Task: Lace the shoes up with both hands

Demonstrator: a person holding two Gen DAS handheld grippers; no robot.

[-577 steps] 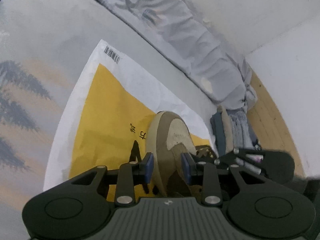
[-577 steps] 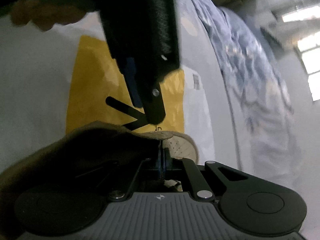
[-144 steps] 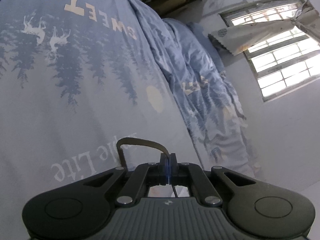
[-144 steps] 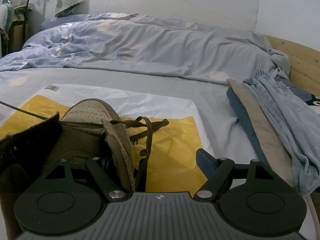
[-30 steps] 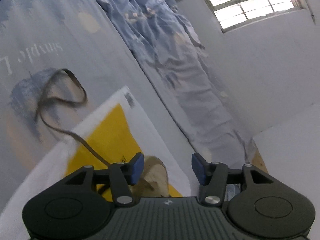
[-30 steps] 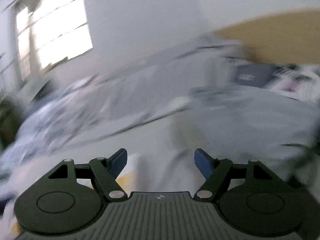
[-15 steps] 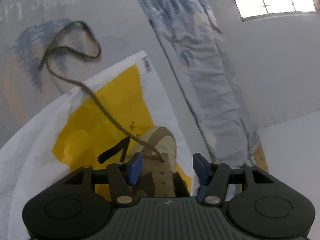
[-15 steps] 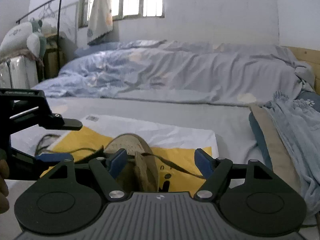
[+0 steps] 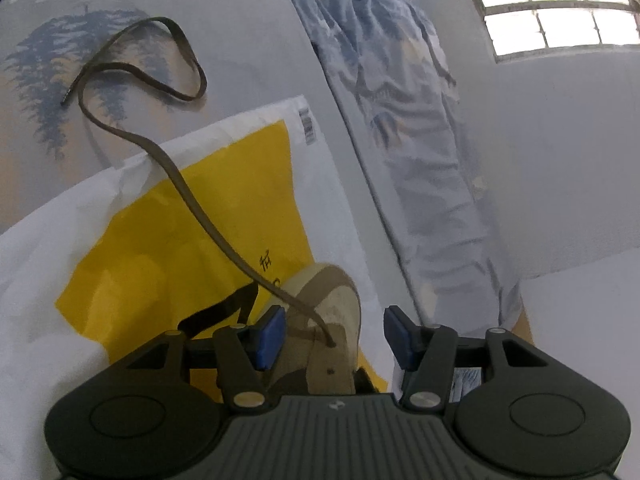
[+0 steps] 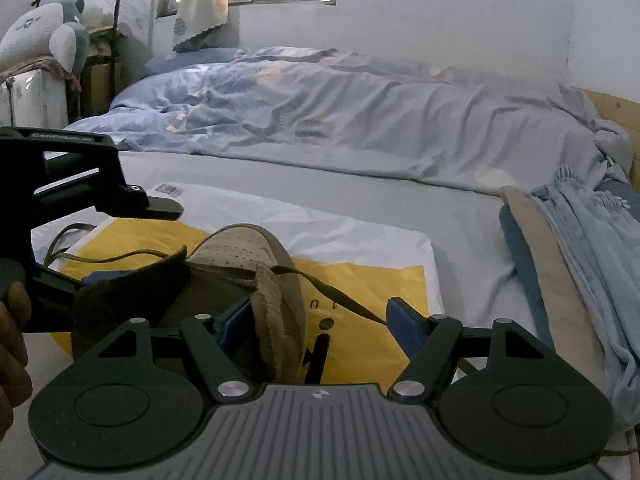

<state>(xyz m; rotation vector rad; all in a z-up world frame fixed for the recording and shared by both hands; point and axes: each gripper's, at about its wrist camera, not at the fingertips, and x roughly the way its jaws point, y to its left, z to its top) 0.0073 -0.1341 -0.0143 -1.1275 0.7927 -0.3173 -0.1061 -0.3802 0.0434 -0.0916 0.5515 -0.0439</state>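
A tan shoe (image 9: 340, 304) lies on a yellow and white plastic bag (image 9: 160, 264) on the bed. Its brown lace (image 9: 188, 192) runs from an eyelet out over the bag and curls on the sheet. My left gripper (image 9: 334, 336) is open, with the shoe's toe part between its blue pads and the right pad clear of it. In the right wrist view the shoe (image 10: 244, 252) shows its dark tongue (image 10: 132, 292). My right gripper (image 10: 316, 322) is open and its jaws are closing. The shoe's eyelet flap and the other lace end (image 10: 344, 300) sit between them.
Folded clothes (image 10: 560, 264) lie to the right of the bag. A rumpled blue duvet (image 10: 360, 112) fills the far side of the bed. One of the left gripper's fingers (image 10: 140, 200) and a hand (image 10: 12, 344) show at the left edge.
The left gripper has sunk toward the shoe, which now sits between its pads. The right gripper swung round from the wall to face the shoe, and its jaws have narrowed a little.
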